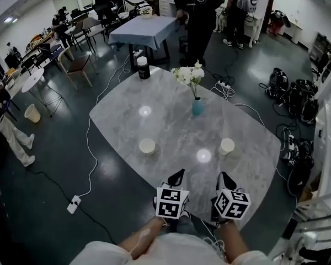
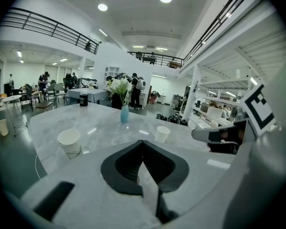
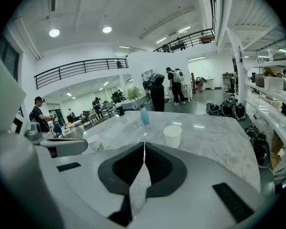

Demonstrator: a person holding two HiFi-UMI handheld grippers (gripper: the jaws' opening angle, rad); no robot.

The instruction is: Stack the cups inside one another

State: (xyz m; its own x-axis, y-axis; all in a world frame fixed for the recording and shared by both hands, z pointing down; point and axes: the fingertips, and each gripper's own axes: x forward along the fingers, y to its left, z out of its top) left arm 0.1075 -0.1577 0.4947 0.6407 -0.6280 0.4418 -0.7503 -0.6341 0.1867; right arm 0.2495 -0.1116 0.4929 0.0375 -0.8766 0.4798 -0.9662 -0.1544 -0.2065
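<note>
Two white paper cups stand apart on the grey marble table (image 1: 171, 120). The left cup (image 1: 147, 146) (image 2: 69, 142) (image 3: 93, 142) sits ahead and to the left of my left gripper (image 1: 177, 176) (image 2: 143, 143). The right cup (image 1: 227, 146) (image 2: 162, 133) (image 3: 172, 135) stands just ahead of my right gripper (image 1: 226, 180) (image 3: 144, 144). Both grippers hover side by side over the table's near edge. Their jaws are shut with nothing between them, and neither touches a cup.
A blue vase (image 1: 197, 106) (image 2: 124, 113) (image 3: 144, 115) with white flowers stands mid-table behind the cups. A black canister (image 1: 143, 68) is at the far edge. Cables, chairs, other tables and several people are on the floor around.
</note>
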